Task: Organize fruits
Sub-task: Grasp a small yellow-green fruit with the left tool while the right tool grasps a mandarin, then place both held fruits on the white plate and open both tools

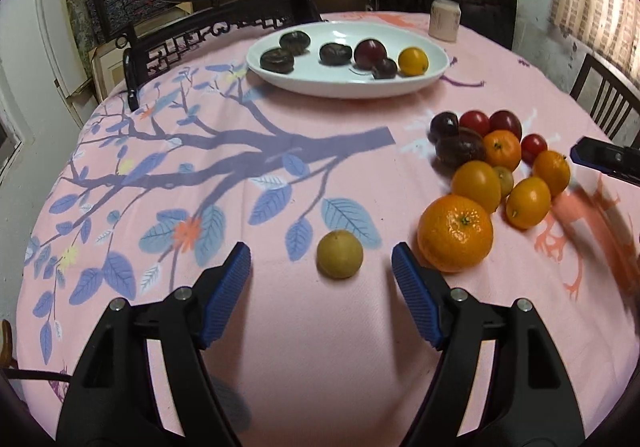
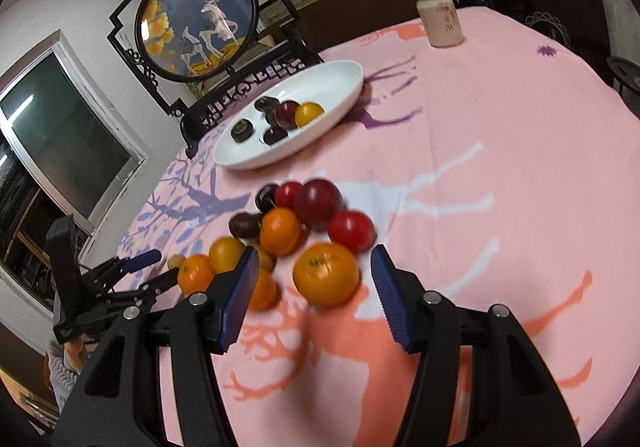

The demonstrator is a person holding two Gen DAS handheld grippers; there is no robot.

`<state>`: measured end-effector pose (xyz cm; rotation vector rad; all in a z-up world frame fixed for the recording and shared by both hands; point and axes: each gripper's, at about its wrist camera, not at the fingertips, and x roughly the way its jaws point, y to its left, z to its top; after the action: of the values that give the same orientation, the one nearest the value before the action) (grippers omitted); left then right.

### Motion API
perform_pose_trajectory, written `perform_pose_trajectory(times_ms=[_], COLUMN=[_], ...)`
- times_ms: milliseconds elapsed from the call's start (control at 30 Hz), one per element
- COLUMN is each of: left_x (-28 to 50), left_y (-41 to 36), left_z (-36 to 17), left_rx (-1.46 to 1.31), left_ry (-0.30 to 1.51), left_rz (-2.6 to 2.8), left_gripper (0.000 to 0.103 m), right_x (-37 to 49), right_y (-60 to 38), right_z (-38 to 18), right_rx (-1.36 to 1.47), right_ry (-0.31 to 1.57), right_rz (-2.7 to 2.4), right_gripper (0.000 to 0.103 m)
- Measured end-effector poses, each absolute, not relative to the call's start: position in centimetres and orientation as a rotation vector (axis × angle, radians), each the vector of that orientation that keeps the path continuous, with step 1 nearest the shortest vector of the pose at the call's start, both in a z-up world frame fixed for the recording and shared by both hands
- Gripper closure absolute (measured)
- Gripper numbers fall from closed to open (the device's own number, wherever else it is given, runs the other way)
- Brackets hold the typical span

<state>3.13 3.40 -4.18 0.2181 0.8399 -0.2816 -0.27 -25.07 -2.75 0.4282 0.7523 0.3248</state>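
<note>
The left gripper (image 1: 321, 257) stands released around a yellowish fruit (image 1: 339, 254) near the fruit pile (image 1: 496, 167). The right gripper (image 2: 312, 267) is unclenched, an orange (image 2: 326, 274) of that pile between its jaws.

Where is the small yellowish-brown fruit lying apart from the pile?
In the left wrist view, the yellowish-brown fruit lies alone on the pink tablecloth, just beyond the left hand-held gripper, left of the big orange.

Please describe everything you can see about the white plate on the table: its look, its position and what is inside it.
The white plate is an oval, shallow dish with a smooth, glossy surface that looks like ceramic. It lies flat on the pink tablecloth, at the far side of the table, apart from the fruit pile. Inside it lie three dark wrinkled fruits, two dark red plums and one small orange fruit, gathered in a loose row. No gripper touches the plate.
</note>
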Motion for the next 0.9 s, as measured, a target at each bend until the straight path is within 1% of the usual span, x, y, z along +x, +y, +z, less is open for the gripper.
perform_pose_trajectory(times_ms=[33,67,100,167,300,400,467,500,533,567,733,833,900], left_x=[3.2,3.4,3.6,3.9,3.9,3.7,3.7,3.7,3.7,3.7,3.9,5.5,7.4], left_y=[3.3,3.2,3.1,3.0,2.7,2.4,2.2,2.2,2.1,2.0,1.9,1.9,1.0], left_z=[-4.3,-4.4,-4.5,-4.8,-4.7,-4.7,-4.7,-4.7,-4.7,-4.7,-3.6,-1.3,0.5], left_rx=[0.221,0.223,0.225,0.225,0.231,0.244,0.25,0.251,0.252,0.254,0.247,0.193,0.197], left_ry=[0.845,0.85,0.854,0.869,0.861,0.858,0.856,0.855,0.856,0.855,0.819,0.795,0.764], left_rz=[-0.282,-0.284,-0.286,-0.295,-0.314,-0.32,-0.32,-0.322,-0.326,-0.328,-0.323,-0.343,-0.328], left_gripper=[0.03,0.038,0.051,0.065,0.076,0.079,0.079,0.079,0.079,0.079,0.079,0.079,0.079], right_x=[-0.4,-0.4,-0.4,-0.3,0.0,0.4,0.8,0.9,1.1,1.2,0.6,1.1,2.8], right_y=[-25.0,-24.9,-24.8,-24.8,-24.7,-23.7,-22.9,-22.7,-22.7,-22.8,-23.7,-23.8,-23.3], right_z=[-2.9,-3.1,-3.2,-3.4,-3.9,-4.3,-4.6,-4.6,-4.6,-4.7,-3.7,-1.8,-0.3], right_rx=[0.426,0.423,0.418,0.42,0.419,0.378,0.343,0.329,0.32,0.319,0.355,0.368,0.346], right_ry=[0.759,0.766,0.774,0.783,0.805,0.83,0.855,0.851,0.849,0.85,0.786,0.748,0.746], right_rz=[0.325,0.324,0.322,0.318,0.321,0.323,0.326,0.315,0.304,0.293,0.302,0.316,0.322], right_gripper=[0.044,0.044,0.044,0.044,0.045,0.045,0.048,0.052,0.061,0.062,0.063,0.063,0.063])
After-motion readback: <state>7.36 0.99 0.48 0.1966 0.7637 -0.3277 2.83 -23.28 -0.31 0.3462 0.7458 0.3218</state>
